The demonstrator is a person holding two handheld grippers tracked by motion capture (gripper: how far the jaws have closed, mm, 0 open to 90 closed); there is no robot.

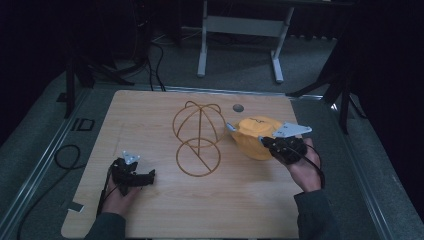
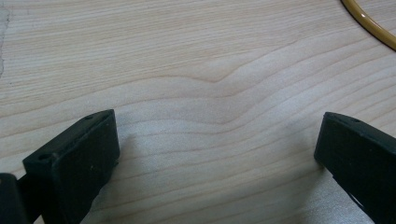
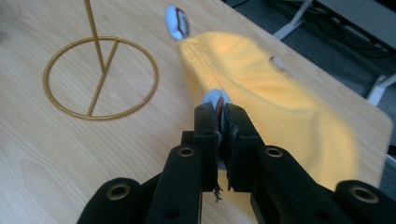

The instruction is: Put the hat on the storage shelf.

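Observation:
A yellow cap point(image 1: 254, 136) hangs lifted off the wooden table at the right. My right gripper point(image 1: 266, 142) is shut on its edge. In the right gripper view the jaws point(image 3: 221, 114) pinch the yellow cloth point(image 3: 266, 88) at a small pale tab. A second pale tab point(image 3: 177, 21) sticks out at the cap's far end. A gold wire hat stand point(image 1: 198, 134) rises at the table's middle, and its round base point(image 3: 100, 77) lies left of the cap. My left gripper point(image 1: 146, 176) rests low at the front left, open point(image 2: 217, 140) over bare wood.
An arc of the stand's gold ring point(image 2: 369, 23) shows at the upper right of the left gripper view. A round grommet point(image 1: 238, 107) sits near the table's far edge. A white desk frame point(image 1: 202, 45) stands beyond the table. A cable point(image 1: 67, 155) loops on the floor at the left.

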